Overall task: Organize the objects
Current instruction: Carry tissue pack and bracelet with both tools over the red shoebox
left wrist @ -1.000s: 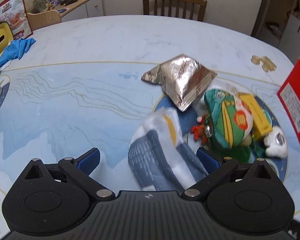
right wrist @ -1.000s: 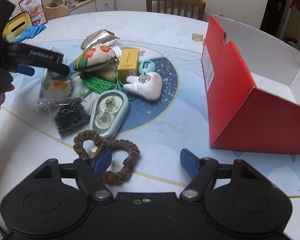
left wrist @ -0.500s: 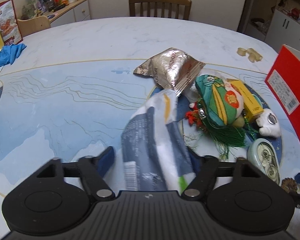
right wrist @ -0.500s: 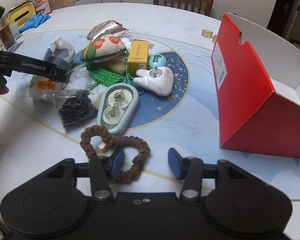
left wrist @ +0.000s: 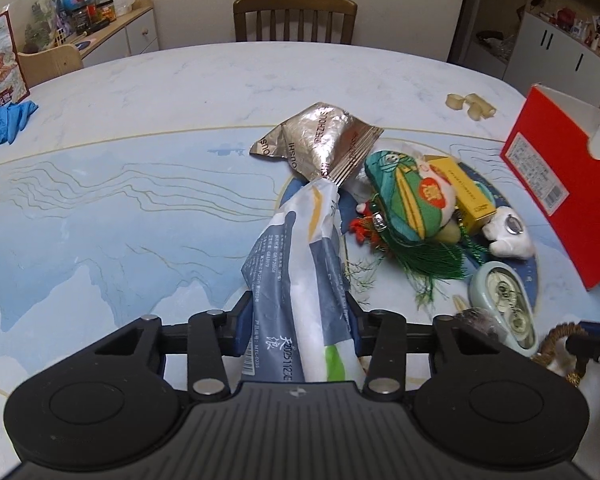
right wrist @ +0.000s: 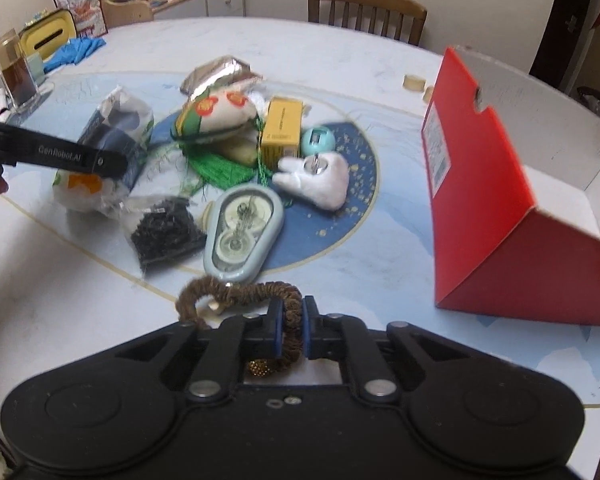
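Observation:
My left gripper [left wrist: 298, 322] is shut on a white and grey-blue snack bag [left wrist: 300, 264]; the bag also shows in the right wrist view [right wrist: 108, 140], under the left gripper's arm. My right gripper [right wrist: 291, 330] is shut on a brown scrunchie [right wrist: 240, 294] at the table's near edge. A pile lies on the table's blue disc: a silver foil bag [left wrist: 320, 140], a green embroidered pouch [left wrist: 404, 200], a yellow box [left wrist: 466, 192], a white tooth-shaped plush [right wrist: 316, 178], a pale blue oval case [right wrist: 242, 234], a clear bag of black bits [right wrist: 164, 232].
An open red box [right wrist: 496, 216] stands at the right of the table. Blue gloves [left wrist: 4, 124], a yellow container [right wrist: 48, 36] and a jar [right wrist: 16, 72] are at the far left. A wooden chair [left wrist: 296, 16] stands behind the table.
Both grippers have closed: the left one on the snack bag, the right one on the scrunchie. Both cameras have moved closer to the pile.

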The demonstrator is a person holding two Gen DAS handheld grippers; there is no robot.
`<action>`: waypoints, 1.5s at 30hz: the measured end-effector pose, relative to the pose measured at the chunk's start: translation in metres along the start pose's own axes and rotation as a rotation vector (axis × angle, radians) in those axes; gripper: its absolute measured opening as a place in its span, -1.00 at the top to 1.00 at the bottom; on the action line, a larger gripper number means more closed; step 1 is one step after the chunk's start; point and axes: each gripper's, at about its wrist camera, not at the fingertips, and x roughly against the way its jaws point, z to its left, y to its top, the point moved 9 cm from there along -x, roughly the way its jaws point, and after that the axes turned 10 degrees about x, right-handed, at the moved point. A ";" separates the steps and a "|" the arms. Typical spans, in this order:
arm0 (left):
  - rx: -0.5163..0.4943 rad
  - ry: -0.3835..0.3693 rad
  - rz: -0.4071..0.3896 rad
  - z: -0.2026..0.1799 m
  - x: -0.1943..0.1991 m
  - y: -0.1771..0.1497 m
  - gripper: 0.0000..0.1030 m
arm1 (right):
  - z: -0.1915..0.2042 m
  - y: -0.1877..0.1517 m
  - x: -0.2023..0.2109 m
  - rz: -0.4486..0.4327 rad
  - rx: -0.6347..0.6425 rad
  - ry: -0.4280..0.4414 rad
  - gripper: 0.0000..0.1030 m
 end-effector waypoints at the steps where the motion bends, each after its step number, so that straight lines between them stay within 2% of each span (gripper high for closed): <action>1: -0.001 -0.005 0.001 0.000 0.003 0.000 0.16 | -0.001 0.001 0.004 -0.011 0.000 -0.002 0.86; 11: -0.013 -0.082 -0.010 -0.027 0.041 0.015 0.16 | -0.029 0.031 0.062 -0.180 -0.032 -0.020 0.86; 16: -0.039 -0.082 -0.057 -0.055 0.058 0.034 0.16 | -0.062 0.055 0.094 -0.274 -0.045 -0.034 0.86; 20: -0.021 -0.088 -0.083 -0.081 0.063 0.053 0.16 | -0.098 0.066 0.110 -0.317 -0.054 -0.070 0.86; 28: -0.087 -0.124 -0.109 -0.166 0.065 0.076 0.16 | -0.172 0.057 0.122 -0.331 -0.075 -0.146 0.86; 32: -0.122 -0.141 -0.093 -0.210 0.056 0.078 0.16 | -0.203 0.045 0.121 -0.323 -0.092 -0.167 0.86; 45: -0.233 -0.160 -0.036 -0.331 0.015 0.081 0.16 | -0.282 0.011 0.092 -0.252 -0.145 -0.155 0.86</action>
